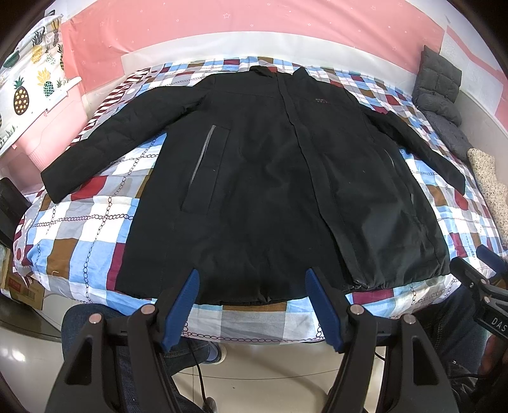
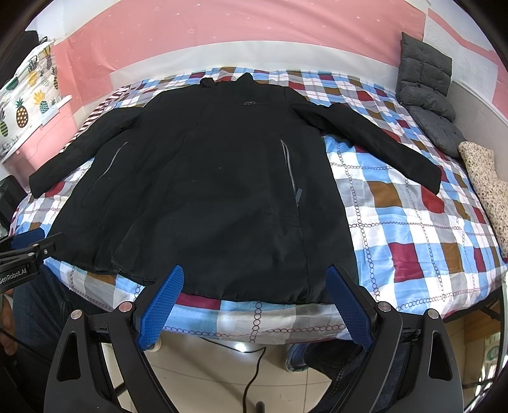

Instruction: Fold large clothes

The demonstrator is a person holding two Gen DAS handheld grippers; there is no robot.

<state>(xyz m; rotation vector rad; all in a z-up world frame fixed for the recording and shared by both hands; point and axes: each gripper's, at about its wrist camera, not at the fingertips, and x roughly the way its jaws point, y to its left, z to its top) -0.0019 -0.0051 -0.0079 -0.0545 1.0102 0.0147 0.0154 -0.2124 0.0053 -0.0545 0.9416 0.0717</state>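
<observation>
A large black jacket (image 1: 260,178) lies flat and face up on the checkered bed, collar at the far side, both sleeves spread outward; it also shows in the right wrist view (image 2: 206,190). My left gripper (image 1: 252,276) is open and empty, held just off the bed's near edge in front of the jacket's hem. My right gripper (image 2: 255,273) is open and empty, also in front of the hem, further right. The right gripper also shows at the edge of the left wrist view (image 1: 485,273), and the left gripper in the right wrist view (image 2: 28,244).
The bed has a checkered sheet (image 2: 412,222). Grey cushions (image 2: 425,79) and a speckled cloth (image 2: 489,190) lie along its right side. A pink wall (image 1: 254,28) is behind, a pineapple-print cloth (image 1: 28,82) at left. A cable (image 2: 250,375) and tiled floor lie below.
</observation>
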